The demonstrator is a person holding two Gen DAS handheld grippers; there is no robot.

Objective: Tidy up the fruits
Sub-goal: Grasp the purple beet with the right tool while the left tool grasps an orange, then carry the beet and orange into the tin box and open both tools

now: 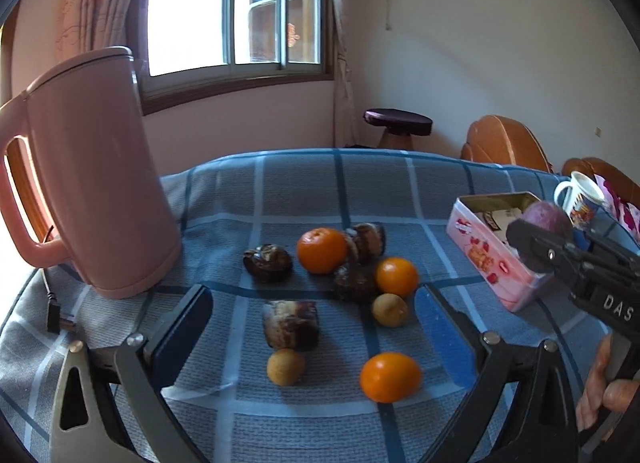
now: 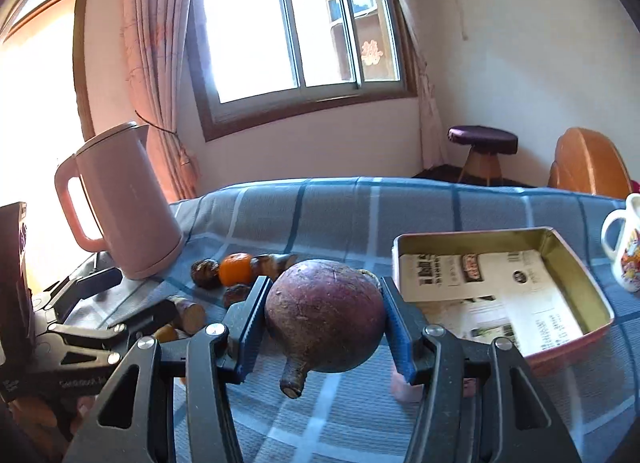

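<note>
My right gripper (image 2: 324, 287) is shut on a round purple-brown fruit (image 2: 326, 315) with a short stub; both blue pads press its sides. It hangs above the checked cloth just left of an open pink tin (image 2: 580, 263) lined with printed paper. In the left wrist view the same fruit (image 1: 546, 215) shows above the tin (image 1: 492, 263). My left gripper (image 1: 312, 295) stands open over the loose pile: three oranges (image 1: 322, 250) (image 1: 397, 277) (image 1: 391, 376), two small tan fruits (image 1: 390, 309) (image 1: 285, 366) and several dark brown pieces (image 1: 290, 323). Nothing is between its fingers.
A pink kettle (image 1: 92, 191) stands at the left with a loose cable plug (image 1: 56, 315) beside it. A printed mug (image 1: 580, 199) sits beyond the tin at the right. A hand (image 1: 600, 383) holds the right gripper's handle. A stool and wooden chairs stand beyond the table.
</note>
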